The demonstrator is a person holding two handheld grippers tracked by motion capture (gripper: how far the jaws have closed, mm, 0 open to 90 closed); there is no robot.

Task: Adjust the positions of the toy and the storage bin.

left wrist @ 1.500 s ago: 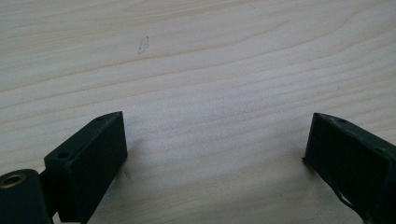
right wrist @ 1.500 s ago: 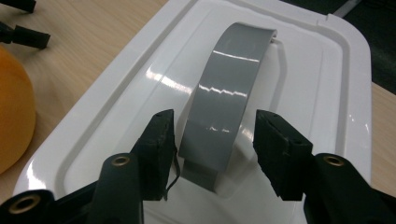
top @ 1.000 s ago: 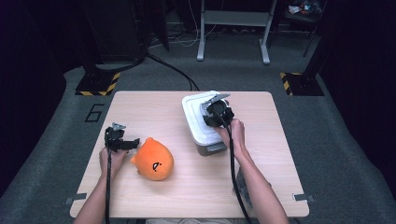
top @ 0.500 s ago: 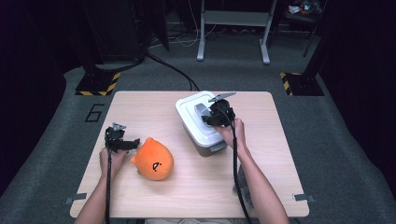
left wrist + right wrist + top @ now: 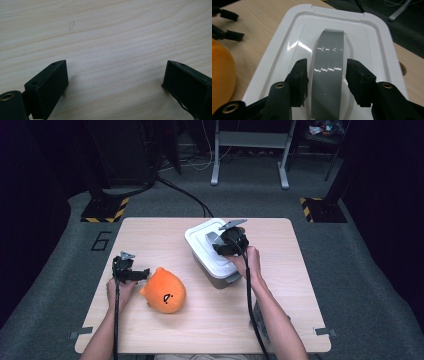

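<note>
The right gripper [image 5: 325, 75] is straddling the grey handle [image 5: 328, 72] on the box lid [image 5: 372, 45] near the desk's [image 5: 150, 235] far edge, jaws just widened and apart, needing centred, square closure before lifting, while the left gripper [image 5: 115, 82] is idling open.
</note>
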